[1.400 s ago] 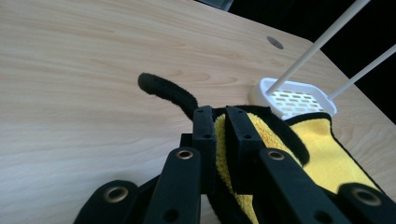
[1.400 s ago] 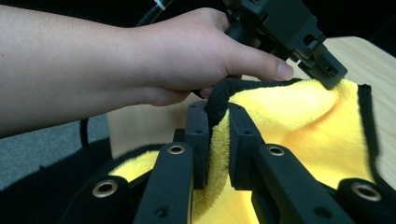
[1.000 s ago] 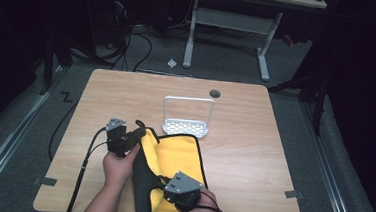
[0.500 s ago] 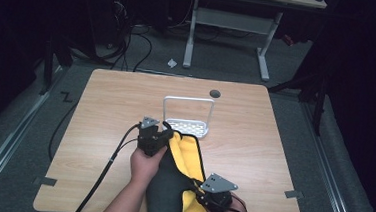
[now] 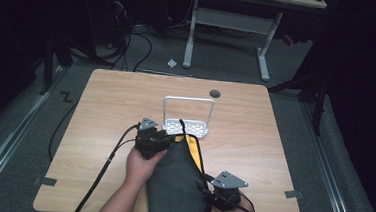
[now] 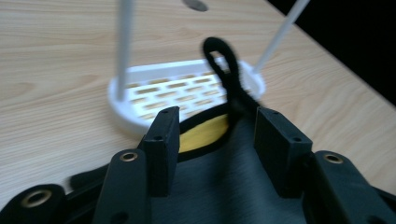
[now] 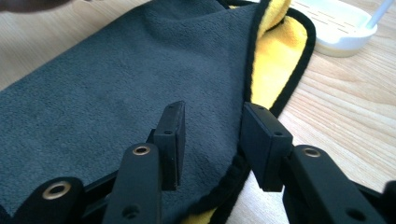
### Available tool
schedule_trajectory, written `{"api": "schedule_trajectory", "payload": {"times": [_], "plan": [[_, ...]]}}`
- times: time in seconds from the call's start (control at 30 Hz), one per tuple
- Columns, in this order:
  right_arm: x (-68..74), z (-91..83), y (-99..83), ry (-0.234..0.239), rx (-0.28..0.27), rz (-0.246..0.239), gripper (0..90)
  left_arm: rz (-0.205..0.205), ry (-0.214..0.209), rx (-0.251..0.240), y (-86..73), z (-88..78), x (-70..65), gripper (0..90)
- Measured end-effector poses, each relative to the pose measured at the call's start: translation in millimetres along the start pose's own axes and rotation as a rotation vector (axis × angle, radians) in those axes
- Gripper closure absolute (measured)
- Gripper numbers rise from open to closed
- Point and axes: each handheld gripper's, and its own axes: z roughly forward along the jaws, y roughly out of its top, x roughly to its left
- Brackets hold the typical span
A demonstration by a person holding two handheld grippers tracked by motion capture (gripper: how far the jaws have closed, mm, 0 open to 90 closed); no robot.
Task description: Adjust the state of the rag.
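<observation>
A towel (image 5: 175, 185), grey on one face and yellow (image 7: 275, 65) on the other with black trim, lies folded on the table's near half. Its black hanging loop (image 6: 224, 65) stands up at the far end. My left gripper (image 5: 166, 140) hovers over that far corner; its jaws have just been opening and stand apart (image 6: 215, 126), with the grey cloth (image 6: 233, 177) lying loose beneath them. My right gripper (image 5: 209, 186) sits at the towel's near right edge. Its jaws (image 7: 212, 116) have also just been opening, and the trimmed hem lies slack between them.
A white rack (image 5: 194, 129) with a slotted base and a tall wire arch stands just beyond the towel, close to the left gripper (image 6: 135, 100). The wooden table (image 5: 116, 101) has a dark round hole (image 5: 215, 93) near its far edge. Cables trail off the near left.
Both hands carried the towel's edge rightward, folding the grey side over most of the yellow. Both grippers then went from shut on the cloth to open, letting it go.
</observation>
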Motion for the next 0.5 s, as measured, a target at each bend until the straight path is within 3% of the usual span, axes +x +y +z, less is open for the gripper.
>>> {"api": "schedule_trajectory", "payload": {"times": [0.03,0.07,0.23,0.3,0.33,0.43,0.5], "plan": [[-0.7,0.7,-0.3,0.000,0.002,0.002,61.0,0.013,0.020,0.020,-1.3,0.2,5.0,51.2],[-2.2,2.4,0.1,-0.003,0.003,0.007,60.9,0.038,0.070,0.051,-4.9,2.1,12.6,51.4],[-6.4,11.6,5.8,-0.010,0.004,0.011,61.0,0.072,0.133,0.086,-11.6,9.0,20.7,54.7],[-9.2,18.2,10.6,-0.011,0.007,0.012,61.0,0.081,0.153,0.099,-14.7,11.5,22.6,62.5],[-11.4,25.0,16.2,-0.015,0.009,0.011,61.3,0.071,0.153,0.112,-17.6,13.7,25.3,72.6],[-15.5,36.5,28.8,-0.038,-0.001,-0.005,62.5,0.091,0.171,0.127,-20.7,16.1,26.0,87.3],[-18.0,41.9,34.3,-0.047,-0.007,-0.007,63.3,0.108,0.174,0.121,-23.8,17.1,26.1,90.0]]}}
